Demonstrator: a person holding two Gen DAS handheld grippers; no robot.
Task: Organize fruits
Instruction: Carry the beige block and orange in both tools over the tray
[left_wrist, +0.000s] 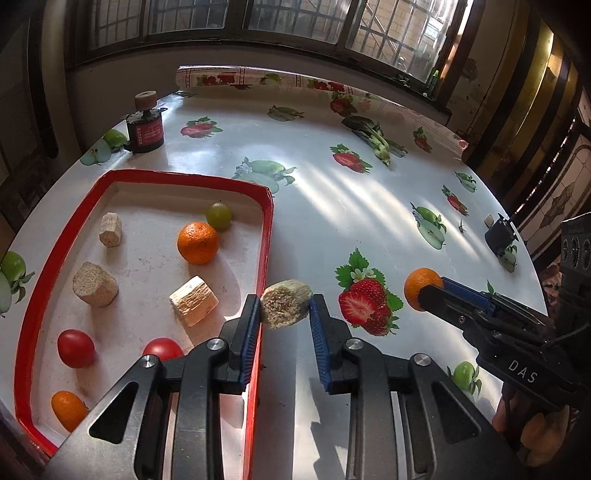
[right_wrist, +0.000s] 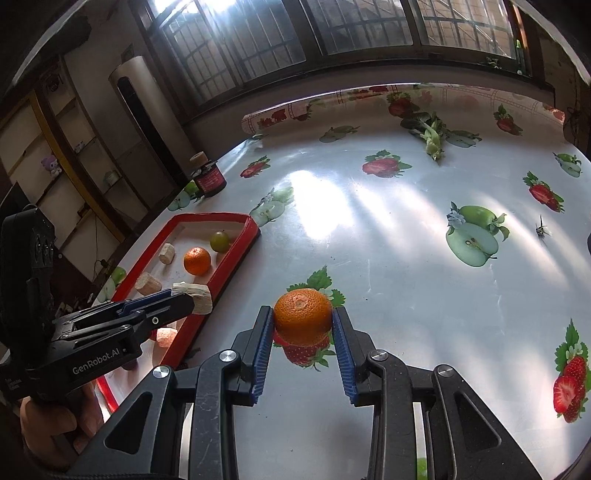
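Left gripper (left_wrist: 284, 304): black body, blue ribbed pads, clenched on a pale fibrous cane chunk (left_wrist: 285, 302), which hangs just over the tray's near red rim. Its side, seen from the right wrist view, reads "GenRobot.AI" in white (smaller print beneath is too small to read).

Right gripper (right_wrist: 303, 322): same make, jaws grasping an orange (right_wrist: 303, 319) above the tablecloth (left_wrist: 332, 206), over a printed strawberry. The left wrist view shows "DAS" in white on its body.

Red-rimmed tray (left_wrist: 264, 236), on the table's left side, holds:
- one orange (left_wrist: 197, 242) beside a green grape (left_wrist: 219, 215);
- three cane chunks, one of them (left_wrist: 193, 301) near the held piece;
- two red tomatoes, one at (left_wrist: 75, 348);
- a second small orange (left_wrist: 67, 410) at the near corner.

Dark jar (left_wrist: 144, 131), red label with writing too blurred to read, stands beyond the tray.

Leafy green vegetable (left_wrist: 375, 138) lies at the far side, well apart from the tray.
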